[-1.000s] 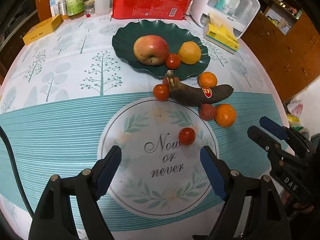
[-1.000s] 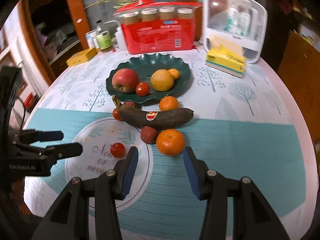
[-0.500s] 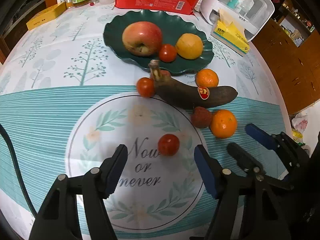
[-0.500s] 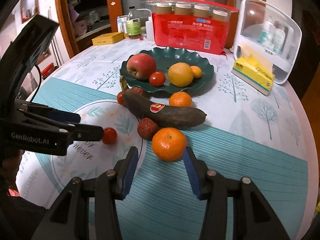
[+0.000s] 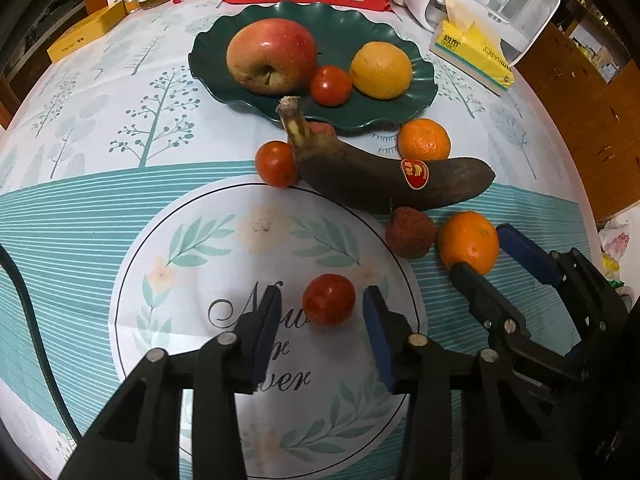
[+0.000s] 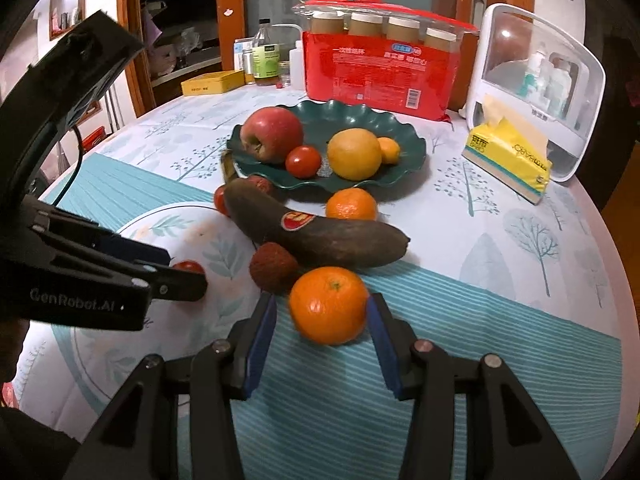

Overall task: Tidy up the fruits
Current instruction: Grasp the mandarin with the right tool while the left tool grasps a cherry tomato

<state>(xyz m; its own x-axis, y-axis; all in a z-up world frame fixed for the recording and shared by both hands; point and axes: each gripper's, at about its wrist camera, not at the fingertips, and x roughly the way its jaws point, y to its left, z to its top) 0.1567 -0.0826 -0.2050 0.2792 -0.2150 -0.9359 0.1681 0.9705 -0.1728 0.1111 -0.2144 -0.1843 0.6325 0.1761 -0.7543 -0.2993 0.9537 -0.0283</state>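
A small red tomato [image 5: 329, 299] lies on the round printed patch of the tablecloth. My left gripper [image 5: 322, 290] straddles it with jaws closing; thin gaps still show on both sides. An orange [image 6: 328, 304] lies between the fingers of my right gripper [image 6: 321, 296], which is open, the pads close to the peel. A dark overripe banana [image 5: 380, 180], a lychee [image 5: 410, 232], a second tomato [image 5: 276, 163] and a mandarin [image 5: 424, 139] lie in front of the green plate [image 5: 216, 52]. The plate holds an apple [image 5: 272, 56], a tomato [image 5: 331, 85] and a yellow citrus [image 5: 381, 70].
Behind the plate stand a red package [image 6: 380, 68], a white box with a clear window [image 6: 536, 80], a yellow tissue pack [image 6: 508, 156], a yellow box [image 6: 212, 82] and bottles [image 6: 266, 60]. The round table's edge curves close on the right.
My left gripper has come down and forward over the lone tomato, and its jaws have narrowed around it. My right gripper has sunk so the orange now sits between its fingers.
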